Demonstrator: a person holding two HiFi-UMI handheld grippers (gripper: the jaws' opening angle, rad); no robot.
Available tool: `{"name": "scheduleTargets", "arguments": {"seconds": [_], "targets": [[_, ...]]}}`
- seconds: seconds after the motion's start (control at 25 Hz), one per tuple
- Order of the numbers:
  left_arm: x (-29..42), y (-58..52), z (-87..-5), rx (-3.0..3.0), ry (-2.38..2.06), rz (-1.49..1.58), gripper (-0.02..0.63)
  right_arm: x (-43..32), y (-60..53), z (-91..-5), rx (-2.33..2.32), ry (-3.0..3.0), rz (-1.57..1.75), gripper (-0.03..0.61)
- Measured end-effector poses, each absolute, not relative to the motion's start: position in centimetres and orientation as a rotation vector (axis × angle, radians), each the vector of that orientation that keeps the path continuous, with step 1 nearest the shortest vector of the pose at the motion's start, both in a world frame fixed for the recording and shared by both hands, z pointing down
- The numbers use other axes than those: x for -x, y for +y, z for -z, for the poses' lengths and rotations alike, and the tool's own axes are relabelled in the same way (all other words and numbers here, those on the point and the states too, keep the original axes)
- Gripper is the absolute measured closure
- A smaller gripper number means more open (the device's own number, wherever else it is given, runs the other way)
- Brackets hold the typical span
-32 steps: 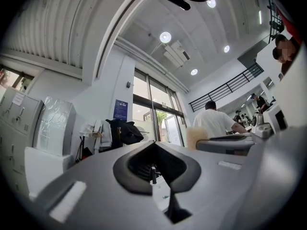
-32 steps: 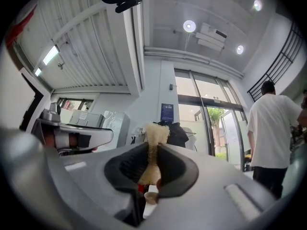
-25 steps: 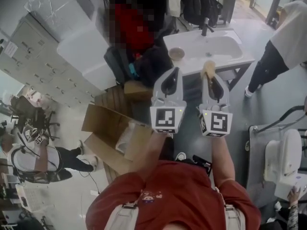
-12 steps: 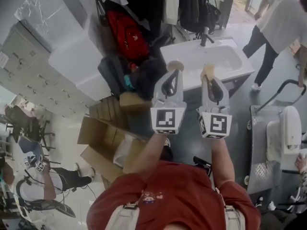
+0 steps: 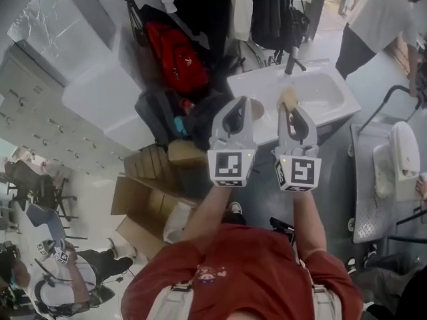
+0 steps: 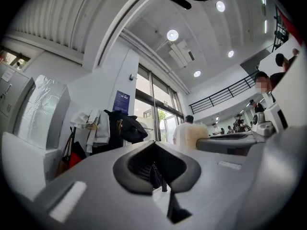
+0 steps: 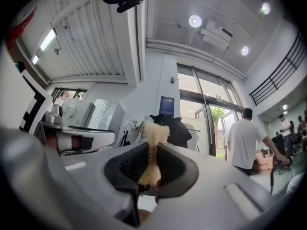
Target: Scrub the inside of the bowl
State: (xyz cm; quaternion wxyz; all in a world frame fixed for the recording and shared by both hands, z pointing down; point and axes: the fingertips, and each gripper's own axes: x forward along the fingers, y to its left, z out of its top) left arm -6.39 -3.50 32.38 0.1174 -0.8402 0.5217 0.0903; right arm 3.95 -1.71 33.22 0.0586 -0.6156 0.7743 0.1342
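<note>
The bowl (image 5: 256, 109), mostly hidden, sat just ahead of the pressed-together, empty left claw (image 5: 239, 105), the nearer one, and left of the right claw (image 5: 291, 109), which pinched a scrubber (image 5: 289, 97).

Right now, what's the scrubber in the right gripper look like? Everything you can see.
The scrubber is pale tan and coarse-fibred, like loofah. Its narrow middle is pinched upright between the closed jaws of the right gripper, and its wider, frayed end pokes out past the tips. It is held in the air near the white sink and touches nothing else visible.
</note>
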Motion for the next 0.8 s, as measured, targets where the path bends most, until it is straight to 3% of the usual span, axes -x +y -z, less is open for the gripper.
{"name": "scheduleTargets", "arguments": {"seconds": [0.8], "targets": [[5.7,-12.2,-32.1,2.547,1.410,-0.285,0.609,-4.3,-9.6,-32.6,1.985,2.270,-0.430,0.529]]}}
